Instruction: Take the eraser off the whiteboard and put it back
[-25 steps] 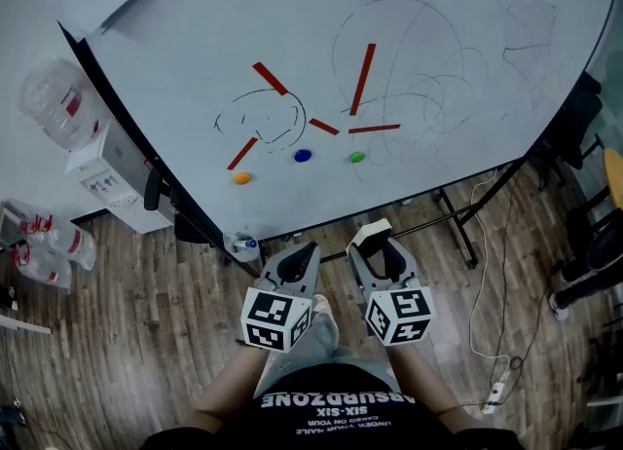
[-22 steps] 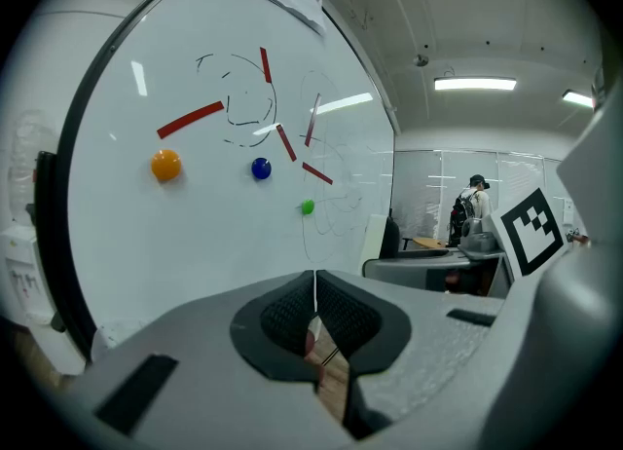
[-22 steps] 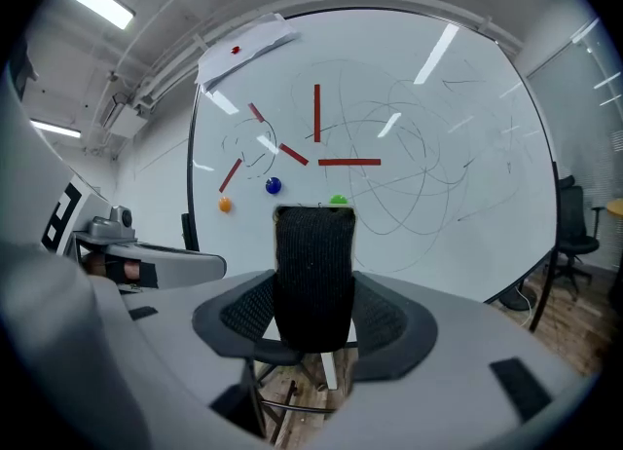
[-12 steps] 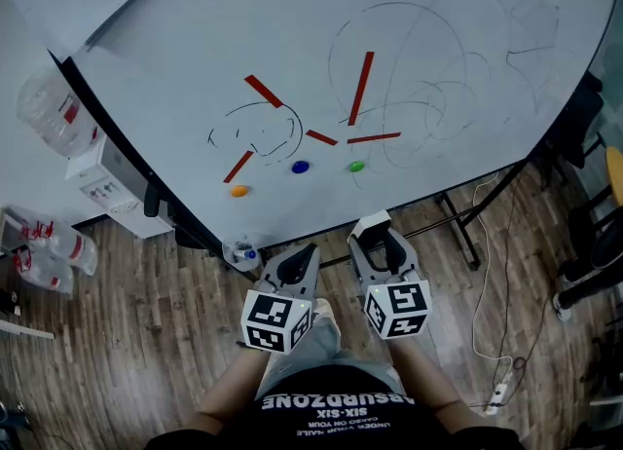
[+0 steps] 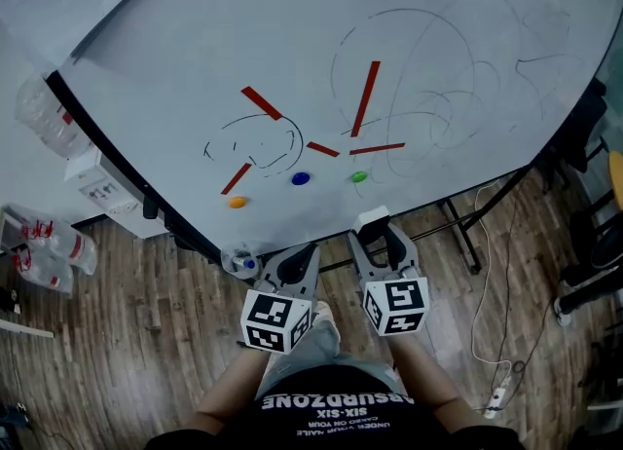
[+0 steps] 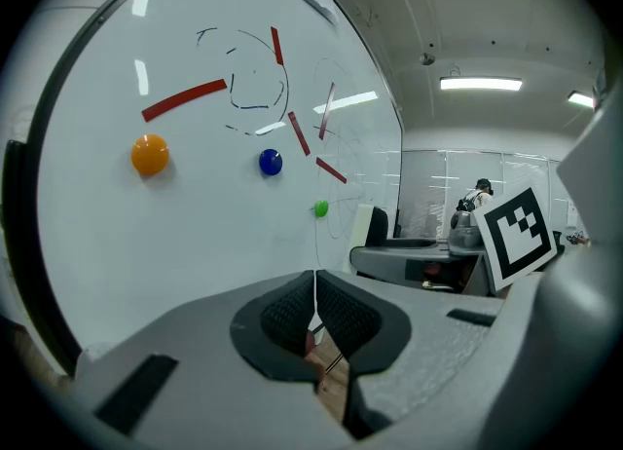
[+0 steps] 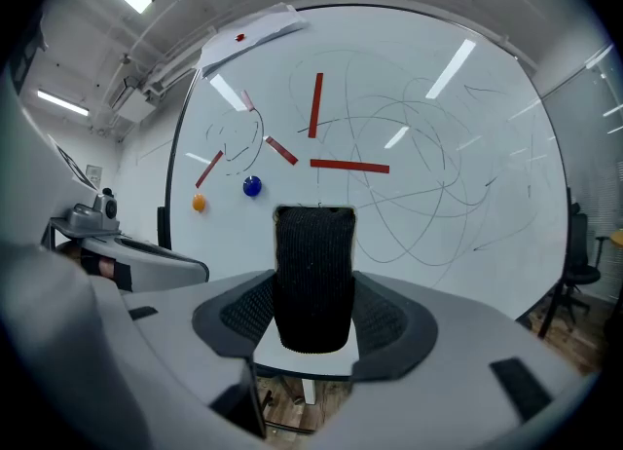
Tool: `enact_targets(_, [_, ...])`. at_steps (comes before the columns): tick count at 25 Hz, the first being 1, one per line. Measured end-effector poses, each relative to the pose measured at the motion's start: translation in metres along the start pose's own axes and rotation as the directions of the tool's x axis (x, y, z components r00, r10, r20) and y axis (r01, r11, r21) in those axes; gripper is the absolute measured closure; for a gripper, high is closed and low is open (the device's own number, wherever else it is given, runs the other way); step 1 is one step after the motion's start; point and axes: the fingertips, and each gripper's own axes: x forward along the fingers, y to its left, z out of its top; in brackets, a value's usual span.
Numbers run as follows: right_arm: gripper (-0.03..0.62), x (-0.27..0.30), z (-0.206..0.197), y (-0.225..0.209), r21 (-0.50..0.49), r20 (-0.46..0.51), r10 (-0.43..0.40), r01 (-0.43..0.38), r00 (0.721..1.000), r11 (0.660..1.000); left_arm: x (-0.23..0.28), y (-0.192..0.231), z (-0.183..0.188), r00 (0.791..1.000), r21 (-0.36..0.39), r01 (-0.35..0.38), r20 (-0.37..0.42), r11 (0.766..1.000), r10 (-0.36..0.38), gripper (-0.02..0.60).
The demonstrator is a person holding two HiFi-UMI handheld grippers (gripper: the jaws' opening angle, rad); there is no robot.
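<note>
Altogether one eraser point(image 7: 313, 278), three round magnets point(image 5: 300, 178), five red strips point(image 5: 366, 97).

Black printed shirt point(image 5: 336, 407), grey fingers point(image 7: 462, 341), checkered marker cubes point(image 5: 275, 319)

Head view overhead; both gripper views face whiteboard point(image 5: 467, 29), probably close.

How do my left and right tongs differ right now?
The left tongs have their pads pressed together with nothing between them; the right tongs have theirs held wide apart, clamped on the white block eraser with black felt face. The left tongs see the whiteboard at a slant; the right tongs face it squarely. Both are grey and point towards the board.
</note>
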Motion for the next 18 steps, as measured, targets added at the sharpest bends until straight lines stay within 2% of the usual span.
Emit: enact_targets(18, [0.364,0.049,-0.016,-0.018,-0.032,-0.070,0.006,-0.008,0.998,0.999,0.026,0.015,0.011,1.000,-0.007,-0.010,0.007,1.000,0.010,0.574])
